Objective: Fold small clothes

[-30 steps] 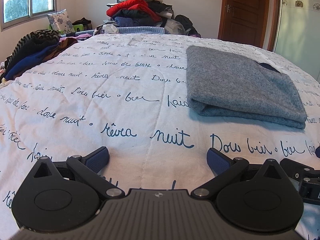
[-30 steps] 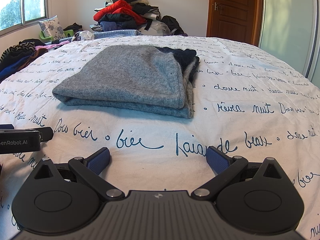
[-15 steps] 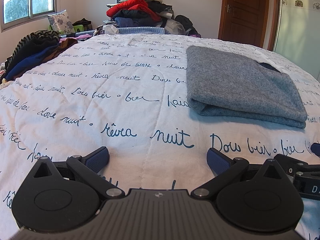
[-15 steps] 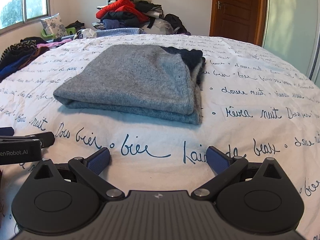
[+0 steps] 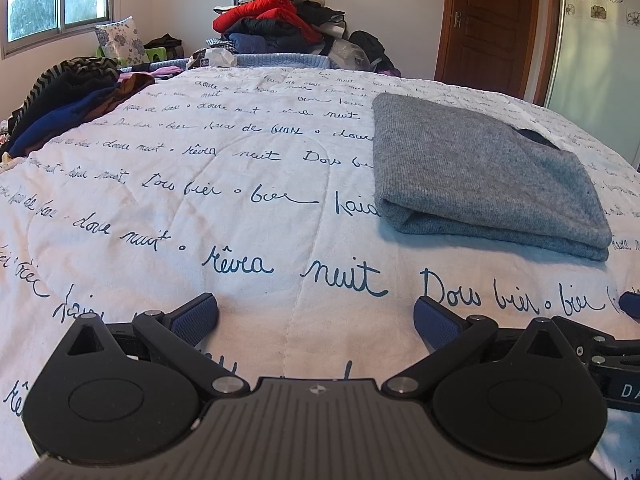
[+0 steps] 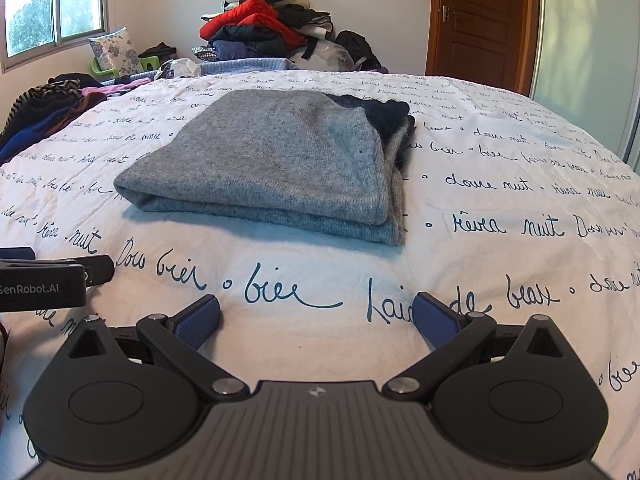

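A grey knitted garment lies folded flat on the white bedspread, with a dark inner part showing at its far right corner. From the right wrist it sits straight ahead as the grey garment. My left gripper is open, low over the bedspread, to the near left of the garment, holding nothing. My right gripper is open too, in front of the garment's near edge, empty. The left tool's body shows at the left edge of the right wrist view.
A heap of unfolded clothes, red and dark, is piled beyond the bed's far end. More clothes lie along the bed's left side under a window. A brown door stands at the back right.
Both grippers stay open. The right gripper has drifted a little to the right and back, so the garment sits slightly more left and farther in its view. The left view is almost unchanged.
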Demonstrator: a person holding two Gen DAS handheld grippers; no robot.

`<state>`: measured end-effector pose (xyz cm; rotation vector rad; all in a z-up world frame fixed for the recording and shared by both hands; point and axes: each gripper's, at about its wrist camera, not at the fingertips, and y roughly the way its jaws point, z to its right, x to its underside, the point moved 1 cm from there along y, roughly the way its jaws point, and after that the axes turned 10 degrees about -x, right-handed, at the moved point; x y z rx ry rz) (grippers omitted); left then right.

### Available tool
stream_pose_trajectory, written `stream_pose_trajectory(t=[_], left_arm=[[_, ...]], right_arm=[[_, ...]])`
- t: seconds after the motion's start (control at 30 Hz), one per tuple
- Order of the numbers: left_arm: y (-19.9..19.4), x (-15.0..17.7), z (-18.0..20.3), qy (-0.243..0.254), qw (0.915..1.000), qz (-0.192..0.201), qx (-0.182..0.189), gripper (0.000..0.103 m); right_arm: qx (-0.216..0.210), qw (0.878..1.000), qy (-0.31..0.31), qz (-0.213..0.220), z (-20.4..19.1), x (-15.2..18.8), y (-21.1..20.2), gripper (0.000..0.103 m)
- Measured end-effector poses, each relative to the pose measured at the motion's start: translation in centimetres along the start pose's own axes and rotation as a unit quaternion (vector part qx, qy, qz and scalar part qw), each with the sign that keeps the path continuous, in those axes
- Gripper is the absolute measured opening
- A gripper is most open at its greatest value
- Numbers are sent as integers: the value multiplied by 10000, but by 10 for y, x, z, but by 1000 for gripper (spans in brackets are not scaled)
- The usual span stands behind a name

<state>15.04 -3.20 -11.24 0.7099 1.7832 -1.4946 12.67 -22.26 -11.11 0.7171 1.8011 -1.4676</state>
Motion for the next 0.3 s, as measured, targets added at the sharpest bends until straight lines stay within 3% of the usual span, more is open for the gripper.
stream_pose_trajectory(t=[0.3], left_arm=[[-5, -4, -18, -486, 9986, -9, 208, 103]], right_arm=[[-2, 10000, 1, 2, -1, 0, 0, 103]])
